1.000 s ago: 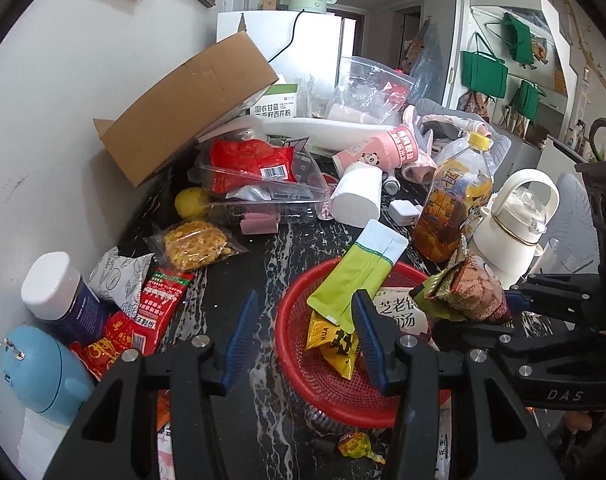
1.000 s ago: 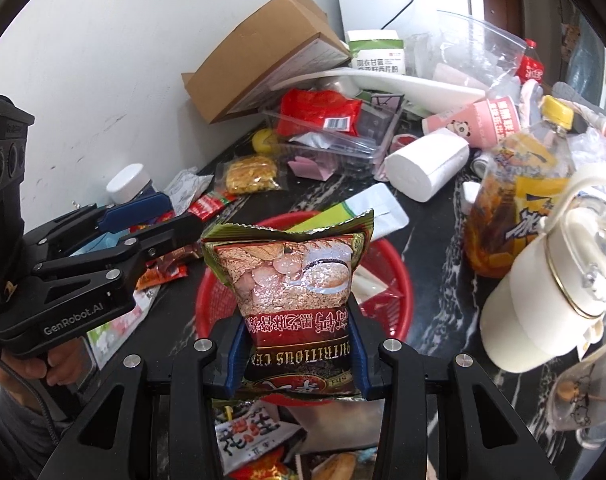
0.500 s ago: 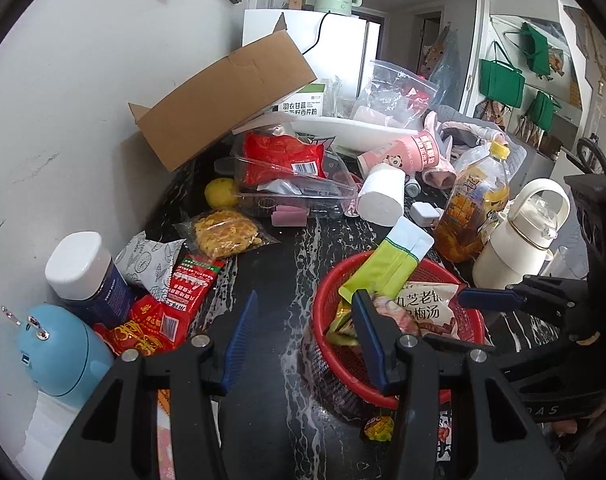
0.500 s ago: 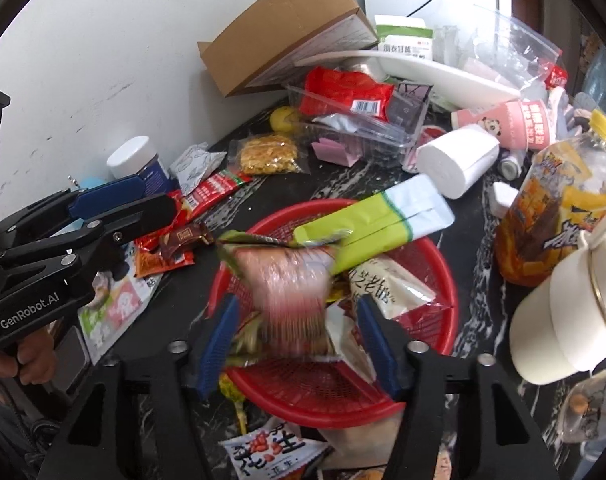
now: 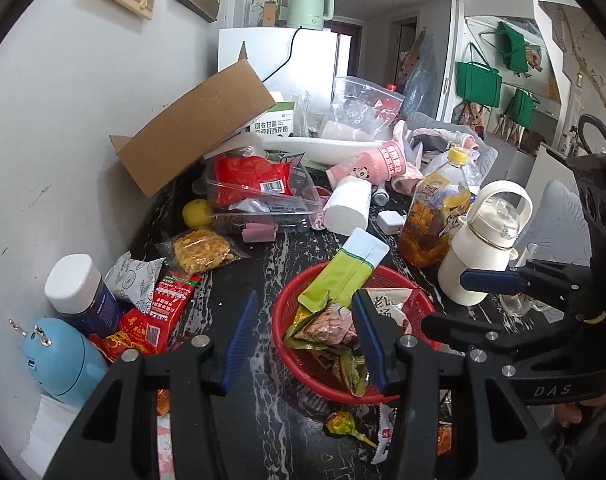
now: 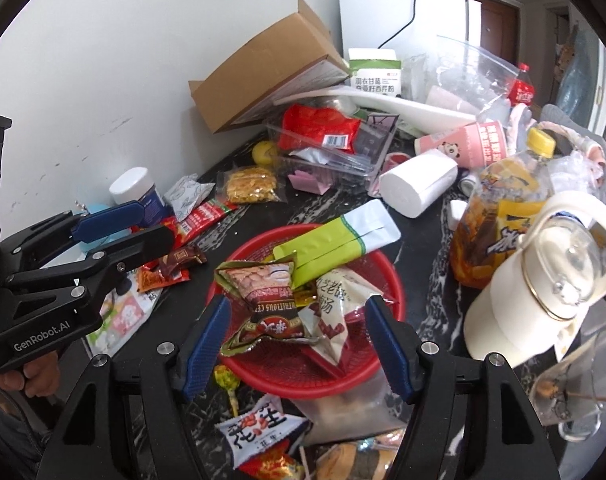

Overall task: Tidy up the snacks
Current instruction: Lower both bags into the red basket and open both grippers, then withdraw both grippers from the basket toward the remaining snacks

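A red mesh basket (image 6: 387,276) sits on the dark marble counter. Inside lie a brown-and-red cereal packet (image 6: 263,292), a green-and-white pouch (image 6: 335,240) and a white packet (image 6: 343,292). My right gripper (image 6: 295,308) hovers over the basket's near side with its jaws opening. The cereal packet lies below, free of the pads. My left gripper (image 5: 303,304) stands open over the basket's left rim (image 5: 279,312) with nothing between its fingers. It shows in the right wrist view at the left (image 6: 115,236), above loose red sachets (image 6: 203,216).
A white kettle (image 6: 543,276), an orange drink bottle (image 6: 499,216) and a glass (image 6: 567,392) crowd the right. A paper roll (image 6: 419,188), a clear tray (image 6: 323,152) and a cardboard box (image 6: 263,80) stand behind. A peanut packet (image 6: 259,428) and a lollipop (image 6: 227,380) lie near the front.
My right gripper let go of the cereal packet, which dropped into the red basket, and its jaws widened. Both grippers drew back and rose a little.
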Motion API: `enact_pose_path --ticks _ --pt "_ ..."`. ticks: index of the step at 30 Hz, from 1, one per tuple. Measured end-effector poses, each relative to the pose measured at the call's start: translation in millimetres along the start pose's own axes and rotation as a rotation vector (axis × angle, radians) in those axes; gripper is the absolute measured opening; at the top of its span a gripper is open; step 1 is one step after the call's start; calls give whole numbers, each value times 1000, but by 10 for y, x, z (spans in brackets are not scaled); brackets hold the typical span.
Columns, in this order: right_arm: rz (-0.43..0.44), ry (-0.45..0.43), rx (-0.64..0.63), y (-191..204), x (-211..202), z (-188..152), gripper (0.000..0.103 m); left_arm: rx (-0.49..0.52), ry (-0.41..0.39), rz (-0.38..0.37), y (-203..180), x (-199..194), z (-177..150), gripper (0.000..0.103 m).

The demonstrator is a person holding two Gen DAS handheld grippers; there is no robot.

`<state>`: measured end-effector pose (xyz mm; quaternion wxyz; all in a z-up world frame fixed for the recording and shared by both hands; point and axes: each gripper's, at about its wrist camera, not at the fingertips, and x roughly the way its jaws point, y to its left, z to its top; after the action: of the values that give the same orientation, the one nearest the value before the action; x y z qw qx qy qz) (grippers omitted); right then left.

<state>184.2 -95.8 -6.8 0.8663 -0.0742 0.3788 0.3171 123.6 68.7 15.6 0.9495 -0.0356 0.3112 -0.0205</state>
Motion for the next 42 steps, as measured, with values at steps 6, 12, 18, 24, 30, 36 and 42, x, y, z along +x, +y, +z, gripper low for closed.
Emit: enact_pose_path --ticks 6,12,18,24,30,36,42 --pt "-27 -55 8 3 -350 -46 70 30 -34 -20 -198 -224 49 48" --pt "-60 -112 14 27 -720 -133 70 48 -50 -51 -363 -435 61 48" --pt "-85 -153 24 46 -1035 -268 70 69 -56 -69 -555 -642 9 48" --pt "-103 -183 42 75 -1297 -447 70 88 -62 -94 -707 -816 -86 48" --pt "-126 -204 66 106 -1528 -679 73 119 -56 -129 -867 -916 -212 48" --pt "-151 -199 97 101 -1641 -910 73 135 -20 -185 -1033 -909 -365 48" --pt "-173 -177 136 73 -1647 -1131 73 156 16 -234 -1170 -883 -553 48"
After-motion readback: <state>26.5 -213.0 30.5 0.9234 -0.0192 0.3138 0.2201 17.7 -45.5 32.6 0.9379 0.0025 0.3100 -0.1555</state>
